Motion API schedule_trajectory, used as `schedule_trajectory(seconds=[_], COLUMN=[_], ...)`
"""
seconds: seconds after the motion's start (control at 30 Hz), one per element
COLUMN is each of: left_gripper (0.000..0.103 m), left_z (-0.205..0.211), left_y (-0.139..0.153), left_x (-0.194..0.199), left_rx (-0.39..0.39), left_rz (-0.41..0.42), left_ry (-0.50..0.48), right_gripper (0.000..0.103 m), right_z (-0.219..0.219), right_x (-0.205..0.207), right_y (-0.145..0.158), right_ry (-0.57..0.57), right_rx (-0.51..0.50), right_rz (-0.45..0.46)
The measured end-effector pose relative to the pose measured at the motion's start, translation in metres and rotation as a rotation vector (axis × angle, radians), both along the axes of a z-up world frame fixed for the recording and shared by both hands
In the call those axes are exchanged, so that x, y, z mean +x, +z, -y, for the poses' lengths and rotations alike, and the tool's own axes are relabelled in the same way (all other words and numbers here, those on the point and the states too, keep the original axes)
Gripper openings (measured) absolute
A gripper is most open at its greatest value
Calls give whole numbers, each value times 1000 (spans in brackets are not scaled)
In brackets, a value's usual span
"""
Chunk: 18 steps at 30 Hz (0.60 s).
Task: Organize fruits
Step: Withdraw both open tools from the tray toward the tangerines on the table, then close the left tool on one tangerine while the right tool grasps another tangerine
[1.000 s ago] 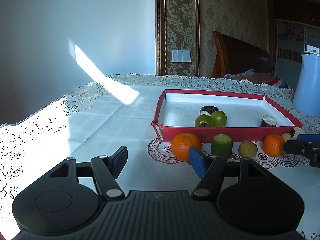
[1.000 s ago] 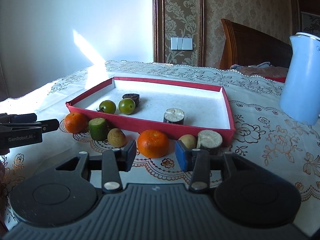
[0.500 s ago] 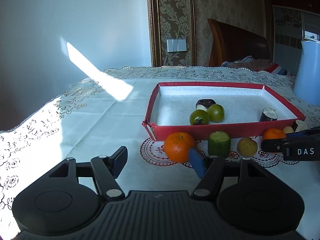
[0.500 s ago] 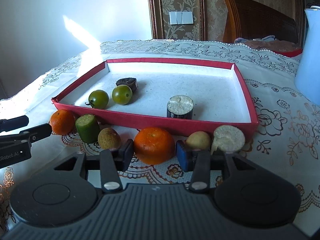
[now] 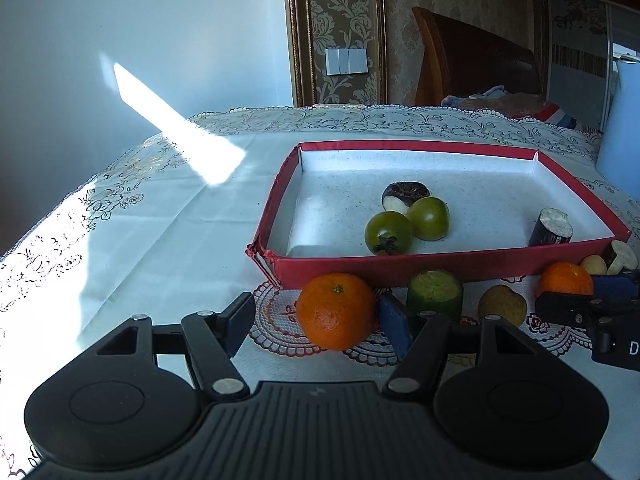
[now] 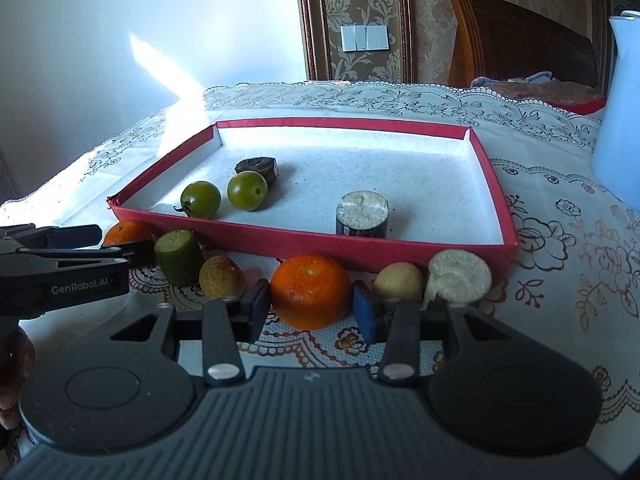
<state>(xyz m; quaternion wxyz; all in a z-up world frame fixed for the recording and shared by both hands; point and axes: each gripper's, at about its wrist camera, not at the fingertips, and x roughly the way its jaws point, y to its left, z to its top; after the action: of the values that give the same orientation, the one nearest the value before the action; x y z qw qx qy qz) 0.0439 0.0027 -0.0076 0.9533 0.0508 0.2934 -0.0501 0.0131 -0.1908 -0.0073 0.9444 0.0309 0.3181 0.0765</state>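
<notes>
Left to right: my left gripper [image 5: 316, 322] is open around the left orange [image 5: 336, 310], not clamped. My right gripper [image 6: 310, 312] brackets the middle orange [image 6: 311, 291], jaws open, pads near but apart. Red tray [image 6: 256, 236] holds four pieces; six sit outside along its front. Under halfway, I reckon.

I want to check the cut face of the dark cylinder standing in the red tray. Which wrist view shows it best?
The right wrist view: the dark cylinder stands upright and unobstructed, its pale top fully visible. In the left wrist view it sits far off near the picture's right edge, its base hidden behind the red tray wall.
</notes>
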Motion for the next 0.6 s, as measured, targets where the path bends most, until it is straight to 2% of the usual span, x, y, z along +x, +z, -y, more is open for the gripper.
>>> schedule_trajectory(seconds=[0.2, 0.6], left_gripper=[67, 67], left_z=[3, 10], left_y=[-2, -2], left_x=[10, 19], left_rx=[6, 22], left_rz=[-34, -34], left_ry=[18, 42], right_gripper=[41, 41], right_z=[-1, -5], right_x=[0, 1], right_y=[0, 0], right_ry=[0, -6], right_rx=[-5, -33], right_rz=[0, -3])
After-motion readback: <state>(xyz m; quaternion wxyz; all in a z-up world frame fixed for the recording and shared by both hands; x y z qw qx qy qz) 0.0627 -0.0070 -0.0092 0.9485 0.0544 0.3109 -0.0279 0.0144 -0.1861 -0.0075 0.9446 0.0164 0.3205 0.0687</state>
